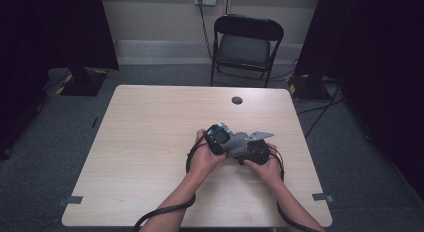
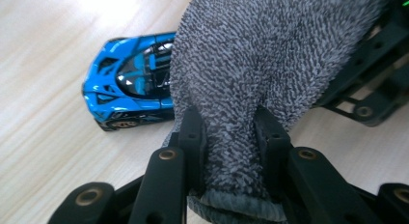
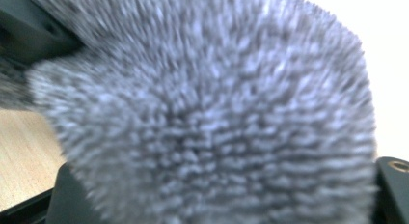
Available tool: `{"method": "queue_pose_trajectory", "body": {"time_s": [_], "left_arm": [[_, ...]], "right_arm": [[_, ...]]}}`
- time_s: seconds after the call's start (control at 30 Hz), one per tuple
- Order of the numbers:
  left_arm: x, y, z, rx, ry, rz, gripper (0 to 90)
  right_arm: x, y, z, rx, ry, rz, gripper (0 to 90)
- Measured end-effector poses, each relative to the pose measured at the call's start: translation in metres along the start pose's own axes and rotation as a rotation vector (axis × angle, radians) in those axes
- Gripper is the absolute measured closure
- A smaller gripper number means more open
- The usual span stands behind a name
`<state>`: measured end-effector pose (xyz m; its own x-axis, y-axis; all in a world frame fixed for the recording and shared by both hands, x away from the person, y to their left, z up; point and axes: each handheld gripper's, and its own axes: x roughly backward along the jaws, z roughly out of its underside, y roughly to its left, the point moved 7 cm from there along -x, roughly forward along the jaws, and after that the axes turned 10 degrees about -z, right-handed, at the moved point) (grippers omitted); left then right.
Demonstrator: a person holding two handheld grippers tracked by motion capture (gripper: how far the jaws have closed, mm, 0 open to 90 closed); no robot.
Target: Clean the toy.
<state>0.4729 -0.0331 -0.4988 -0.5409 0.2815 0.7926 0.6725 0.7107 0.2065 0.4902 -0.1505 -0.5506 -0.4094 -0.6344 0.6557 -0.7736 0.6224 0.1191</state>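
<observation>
Your left tongs (image 2: 230, 137) pinch the soft, limp grey terry cloth (image 2: 260, 55) at its bunched edge, while I cannot tell whether your right tongs (image 1: 252, 151) grip it.

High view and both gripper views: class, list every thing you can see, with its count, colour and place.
Cloth: one, grey, fuzzy, held over the table between both grippers.
Toy car: one, blue, on the table, partly under the cloth.
Table: one, light wood, centre.
Chair: one, black, beyond the table.
Left gripper: one, black, shut on the cloth.
Right gripper: one, black, against the cloth; grip unclear.
Hands: two, left hand, right hand.
</observation>
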Motion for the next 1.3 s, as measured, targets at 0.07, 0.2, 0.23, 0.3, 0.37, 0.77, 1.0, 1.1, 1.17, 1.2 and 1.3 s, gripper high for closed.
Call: {"method": "queue_pose_trajectory", "body": {"time_s": [0.07, 0.2, 0.23, 0.3, 0.37, 0.77, 1.0, 1.1, 1.17, 1.2, 1.3], "left_arm": [[-0.003, -0.001, 0.000, -0.014, 0.010, -0.007, 69.8], [-0.005, 0.001, -0.001, -0.029, 0.022, -0.014, 69.8], [-0.005, 0.001, -0.002, -0.027, 0.022, -0.015, 69.8], [-0.005, 0.004, -0.002, -0.040, 0.030, -0.024, 69.8], [-0.006, 0.006, -0.003, -0.033, 0.031, -0.028, 69.7], [-0.011, 0.026, -0.003, -0.006, 0.060, -0.067, 69.5], [-0.015, 0.040, -0.002, -0.002, 0.090, -0.100, 69.2], [-0.015, 0.042, -0.003, 0.001, 0.096, -0.102, 69.1], [-0.017, 0.045, -0.003, 0.011, 0.098, -0.106, 69.0], [-0.018, 0.049, -0.002, 0.022, 0.106, -0.112, 68.9], [-0.020, 0.052, -0.001, 0.041, 0.109, -0.117, 68.9]], "right_arm": [[0.000, 0.000, 0.000, 0.001, 0.000, 0.000, 26.2], [0.000, 0.000, 0.000, 0.001, 0.001, 0.000, 26.2], [0.000, 0.000, 0.000, 0.001, 0.001, -0.001, 26.2], [0.000, 0.000, 0.000, 0.000, 0.001, -0.001, 26.2], [0.000, 0.000, 0.000, -0.001, 0.002, -0.001, 26.2], [0.000, 0.000, 0.000, 0.000, 0.001, -0.001, 26.2], [0.000, 0.000, 0.000, 0.001, 0.001, -0.001, 26.2], [0.000, 0.000, 0.000, 0.001, 0.001, -0.001, 26.2], [0.000, 0.000, 0.000, 0.001, 0.002, -0.001, 26.2], [0.000, 0.000, 0.000, 0.001, 0.001, -0.002, 26.2], [0.000, 0.000, 0.000, 0.002, 0.002, -0.002, 26.2]]}}
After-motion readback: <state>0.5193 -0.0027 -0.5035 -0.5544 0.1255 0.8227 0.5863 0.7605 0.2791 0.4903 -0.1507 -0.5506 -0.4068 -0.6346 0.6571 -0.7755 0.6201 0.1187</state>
